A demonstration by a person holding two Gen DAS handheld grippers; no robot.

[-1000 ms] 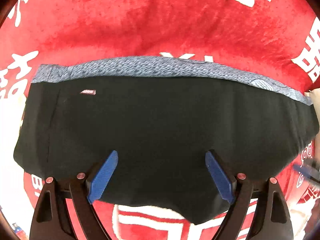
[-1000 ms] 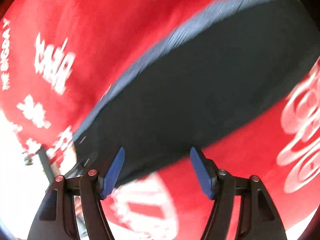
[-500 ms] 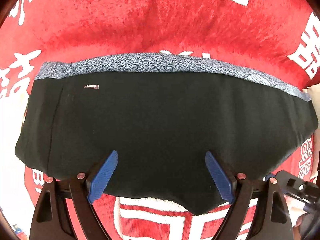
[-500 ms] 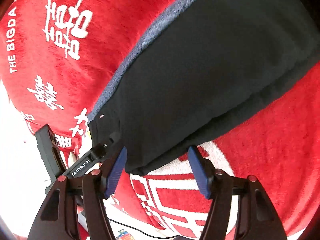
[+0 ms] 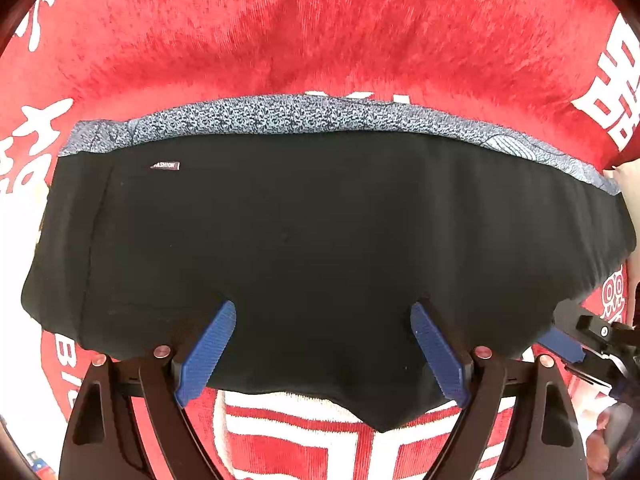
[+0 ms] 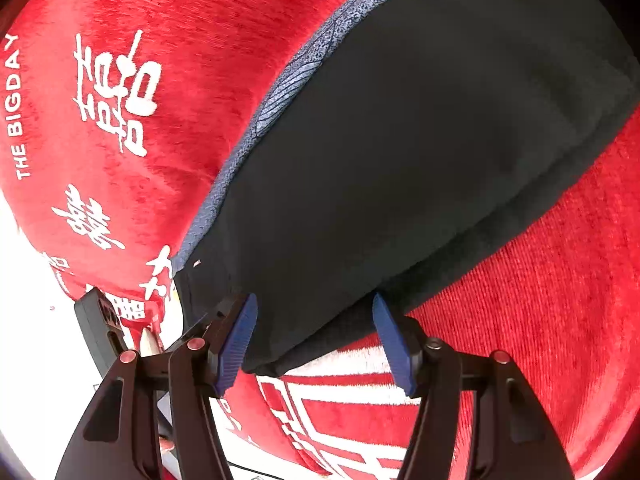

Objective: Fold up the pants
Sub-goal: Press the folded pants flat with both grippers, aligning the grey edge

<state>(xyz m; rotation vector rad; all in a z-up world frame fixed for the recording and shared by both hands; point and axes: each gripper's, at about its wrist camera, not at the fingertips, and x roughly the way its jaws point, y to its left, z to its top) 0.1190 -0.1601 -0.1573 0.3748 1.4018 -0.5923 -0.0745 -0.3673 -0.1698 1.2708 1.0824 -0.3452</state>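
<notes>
Under you lies a red plush blanket [image 5: 320, 40] with white characters and the words "THE BIGDAY", and it fills nearly all of both views; what carries it cannot be made out. The pants [image 5: 320, 248], black with a blue-grey patterned waistband [image 5: 320, 114], lie folded flat on it, the waistband along the far edge and a small label [image 5: 166, 165] near the far left corner. Your left gripper [image 5: 322, 350] hangs over the near edge of the pants, its blue fingers [image 5: 206, 354] spread wide and holding nothing. Your right gripper [image 6: 316, 346] sits at the near right corner of the fold, its fingers [image 6: 236, 344] also wide apart, straddling that corner without clamping it. Bare red blanket runs beyond the waistband and in front of the near edge, where white banding shows. In the left view the right gripper [image 5: 576, 344] shows just beside the right end of the pants.
</notes>
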